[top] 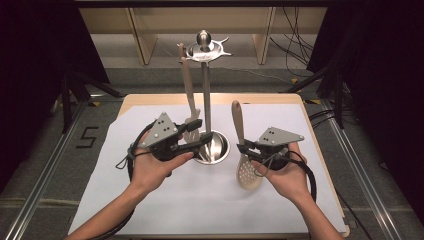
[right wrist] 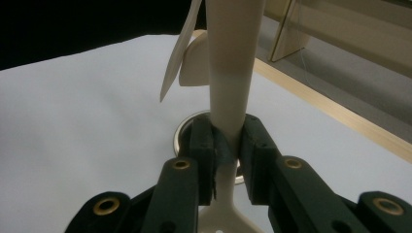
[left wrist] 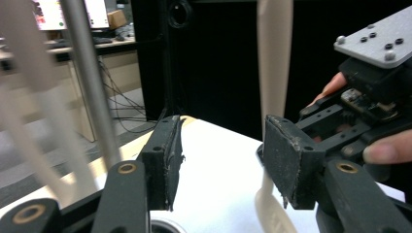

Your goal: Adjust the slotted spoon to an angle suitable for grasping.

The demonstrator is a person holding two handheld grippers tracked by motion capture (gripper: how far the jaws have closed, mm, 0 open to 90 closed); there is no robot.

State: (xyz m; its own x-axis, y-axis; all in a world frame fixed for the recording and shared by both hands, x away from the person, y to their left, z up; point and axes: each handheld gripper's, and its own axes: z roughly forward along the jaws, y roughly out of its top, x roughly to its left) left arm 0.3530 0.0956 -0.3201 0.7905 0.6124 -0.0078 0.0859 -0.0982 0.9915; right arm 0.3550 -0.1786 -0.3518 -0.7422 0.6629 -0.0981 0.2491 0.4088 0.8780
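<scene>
A metal utensil stand point(top: 206, 100) rises from a round base point(top: 218, 150) at mid table. A cream slotted spatula point(top: 189, 95) hangs from its top hook. My left gripper point(top: 199, 134) is open beside the pole point(left wrist: 92, 87), which stands just outside its left jaw; nothing is between the pads point(left wrist: 167, 165). My right gripper point(top: 245, 148) is shut on the handle of a cream slotted spoon point(top: 248, 172), right of the base, handle pointing up and away. In the right gripper view the jaws point(right wrist: 228, 160) clamp the spoon handle point(right wrist: 228, 73), with the stand base point(right wrist: 180, 133) behind.
White paper point(top: 165, 200) covers the wooden table point(top: 210, 97). Dark floor and metal rails surround it, with cables at the right. The right hand's gripper point(left wrist: 369, 97) is close on the right in the left gripper view. The hanging spatula blade point(right wrist: 175, 63) is just behind the held spoon.
</scene>
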